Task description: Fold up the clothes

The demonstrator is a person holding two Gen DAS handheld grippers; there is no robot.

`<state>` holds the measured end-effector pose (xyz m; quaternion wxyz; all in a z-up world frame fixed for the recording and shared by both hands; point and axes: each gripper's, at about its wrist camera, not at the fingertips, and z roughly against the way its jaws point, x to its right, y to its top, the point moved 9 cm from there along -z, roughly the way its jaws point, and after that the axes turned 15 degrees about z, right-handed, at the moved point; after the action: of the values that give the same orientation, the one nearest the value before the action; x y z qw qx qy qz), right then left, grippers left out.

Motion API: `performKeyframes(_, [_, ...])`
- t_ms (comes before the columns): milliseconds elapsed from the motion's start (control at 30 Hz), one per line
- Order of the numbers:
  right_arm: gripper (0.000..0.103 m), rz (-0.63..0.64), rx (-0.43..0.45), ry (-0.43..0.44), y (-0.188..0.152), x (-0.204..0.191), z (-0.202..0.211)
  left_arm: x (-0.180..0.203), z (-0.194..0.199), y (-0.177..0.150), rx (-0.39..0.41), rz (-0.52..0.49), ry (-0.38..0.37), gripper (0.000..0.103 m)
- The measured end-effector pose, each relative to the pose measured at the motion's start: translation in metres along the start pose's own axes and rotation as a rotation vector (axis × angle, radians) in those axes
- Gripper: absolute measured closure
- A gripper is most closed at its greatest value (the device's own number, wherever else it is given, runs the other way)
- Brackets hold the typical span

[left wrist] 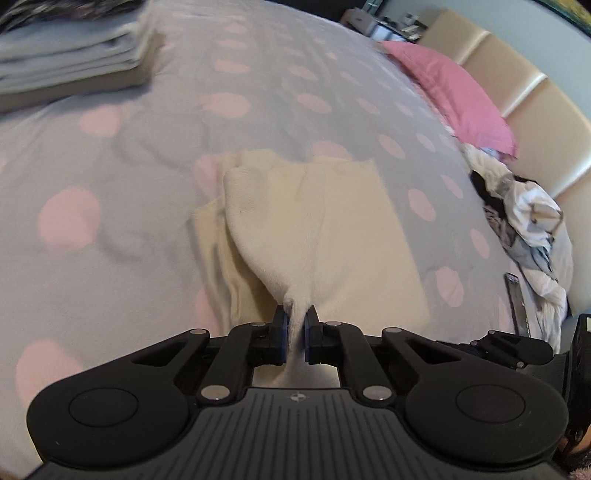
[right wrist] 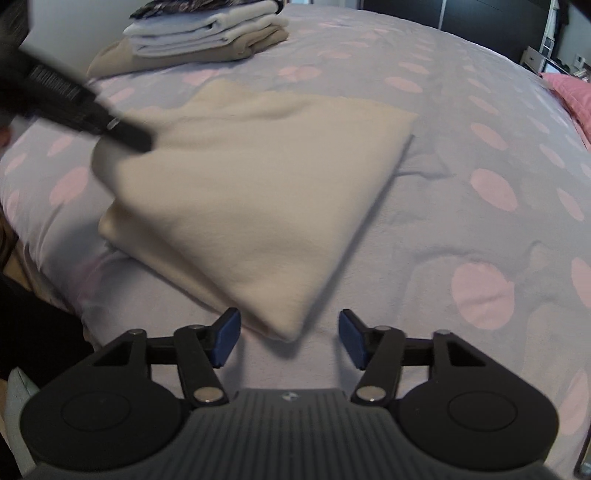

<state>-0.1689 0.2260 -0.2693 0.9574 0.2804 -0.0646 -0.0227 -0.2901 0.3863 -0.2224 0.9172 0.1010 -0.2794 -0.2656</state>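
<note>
The bed (right wrist: 461,192), with its grey cover and pink dots, carries everything. Far ahead of both tools sits a stack of folded clothes (right wrist: 207,35); an unfolded heap (left wrist: 524,221) lies at the right of the left tool.

The cream garment (right wrist: 258,192) lies on the bed in several layers, directly ahead of the right tool (right wrist: 290,338), its long axis going away and to the left. Its near corner (right wrist: 288,328) is between the open fingers, which seem to stand apart from the cloth.

The left tool (left wrist: 296,321) is clamped on a pinch of the top layer and lifts it in a tent shape. From the right view this tool is only a blurred dark bar (right wrist: 85,110) on the garment's far left, so the grip itself shows only in the left view.
</note>
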Motion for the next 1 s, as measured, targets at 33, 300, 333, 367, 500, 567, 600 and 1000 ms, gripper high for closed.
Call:
performKeyframes(33, [0.054, -0.004, 0.003, 0.007, 0.000, 0.000, -0.001, -0.007, -0.001, -0.003, -0.007, 0.009, 0.026, 0.097])
performKeyframes(300, [0.087, -0.016, 0.028, 0.046, -0.004, -0.007, -0.002, -0.027, -0.022, -0.016, -0.050, 0.000, 0.126, 0.097])
performKeyframes(333, [0.088, -0.018, 0.028, 0.039, -0.005, -0.006, -0.001, -0.026, -0.023, -0.017, -0.051, -0.015, 0.134, 0.097])
performKeyframes(367, [0.091, -0.022, 0.016, 0.033, -0.008, -0.005, -0.002, -0.025, -0.025, -0.018, -0.052, -0.026, 0.139, 0.097])
performKeyframes(500, [0.098, -0.081, -0.001, 0.055, -0.016, 0.003, -0.001, -0.025, -0.024, -0.018, -0.053, -0.025, 0.133, 0.095])
performKeyframes(567, [0.098, -0.092, -0.005, 0.066, -0.018, 0.004, 0.001, -0.028, -0.019, -0.016, -0.046, -0.003, 0.129, 0.090])
performKeyframes(600, [0.099, -0.097, -0.007, 0.071, -0.019, 0.005, 0.002, -0.030, -0.017, -0.015, -0.042, 0.009, 0.128, 0.087])
performKeyframes(1000, [0.097, -0.186, 0.017, 0.016, -0.018, 0.045, 0.023, -0.033, 0.027, 0.026, 0.110, 0.087, 0.101, 0.065])
